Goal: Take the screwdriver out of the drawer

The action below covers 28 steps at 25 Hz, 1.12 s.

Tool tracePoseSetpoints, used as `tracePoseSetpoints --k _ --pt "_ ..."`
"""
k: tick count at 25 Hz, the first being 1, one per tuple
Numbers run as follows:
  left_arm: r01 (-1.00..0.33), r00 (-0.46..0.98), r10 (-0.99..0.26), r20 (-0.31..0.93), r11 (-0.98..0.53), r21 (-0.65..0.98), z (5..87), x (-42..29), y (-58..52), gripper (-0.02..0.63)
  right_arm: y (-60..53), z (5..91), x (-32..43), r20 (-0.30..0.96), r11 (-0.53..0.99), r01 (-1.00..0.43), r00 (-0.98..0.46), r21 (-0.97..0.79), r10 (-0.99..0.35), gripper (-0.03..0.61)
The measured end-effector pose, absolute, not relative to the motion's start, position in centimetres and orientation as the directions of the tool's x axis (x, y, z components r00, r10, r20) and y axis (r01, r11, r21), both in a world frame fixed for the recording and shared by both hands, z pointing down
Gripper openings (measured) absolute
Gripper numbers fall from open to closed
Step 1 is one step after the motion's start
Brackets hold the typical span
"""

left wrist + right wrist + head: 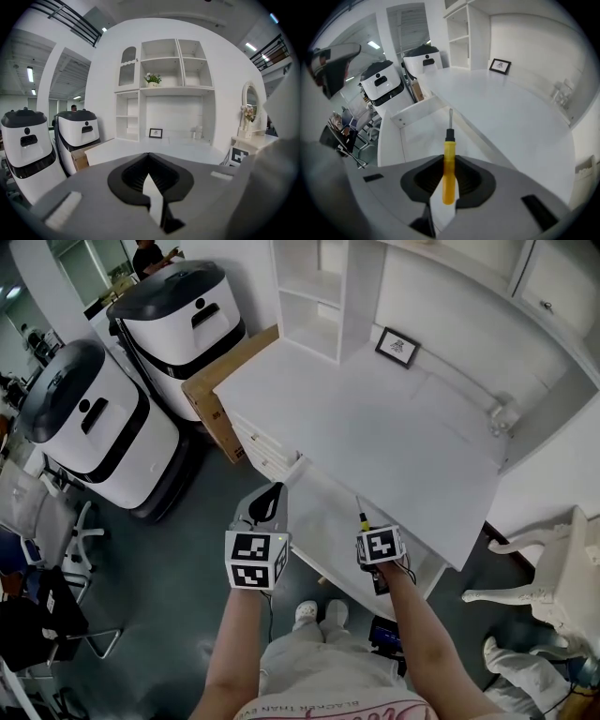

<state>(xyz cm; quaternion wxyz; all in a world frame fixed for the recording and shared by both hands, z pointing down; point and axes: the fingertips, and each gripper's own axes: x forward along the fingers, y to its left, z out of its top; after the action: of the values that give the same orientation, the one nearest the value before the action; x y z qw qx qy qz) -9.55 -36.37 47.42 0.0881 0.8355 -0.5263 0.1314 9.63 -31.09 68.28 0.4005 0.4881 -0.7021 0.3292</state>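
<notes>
My right gripper is shut on the yellow handle of the screwdriver. Its black collar and metal shaft stick out past the jaws, over the open white drawer. In the head view the screwdriver hangs just above the drawer, at the front of the white desk. My left gripper is at the drawer's left end, above the floor. In the left gripper view its jaws meet with nothing between them, facing the desk.
Two white-and-black machines stand left of the desk, with a cardboard box against its side. A picture frame and a shelf unit are at the back of the desk. A white chair is at the right.
</notes>
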Motion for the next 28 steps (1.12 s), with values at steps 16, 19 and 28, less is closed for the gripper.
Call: tracePoseSetpoints --k 16,19,28 --pt "-0.889 0.447 -0.876 0.180 -0.458 -0.023 40.9 -8.3 -36.9 0.009 -32.7 60.7 10.1 0.799 0.316 -0.948 -0.221 -0.041 -0.559 0.084" --pt "-0.885 0.455 -0.877 0.155 -0.464 -0.028 39.8 -8.1 -37.0 0.009 -32.9 59.3 10.0 0.778 0.317 -0.948 -0.224 -0.035 -0.586 0.084" --pt "-0.880 0.469 -0.880 0.075 -0.472 -0.044 36.1 -8.1 -37.2 0.009 -33.9 54.2 10.2 0.702 0.319 -0.948 -0.226 0.002 -0.675 0.084"
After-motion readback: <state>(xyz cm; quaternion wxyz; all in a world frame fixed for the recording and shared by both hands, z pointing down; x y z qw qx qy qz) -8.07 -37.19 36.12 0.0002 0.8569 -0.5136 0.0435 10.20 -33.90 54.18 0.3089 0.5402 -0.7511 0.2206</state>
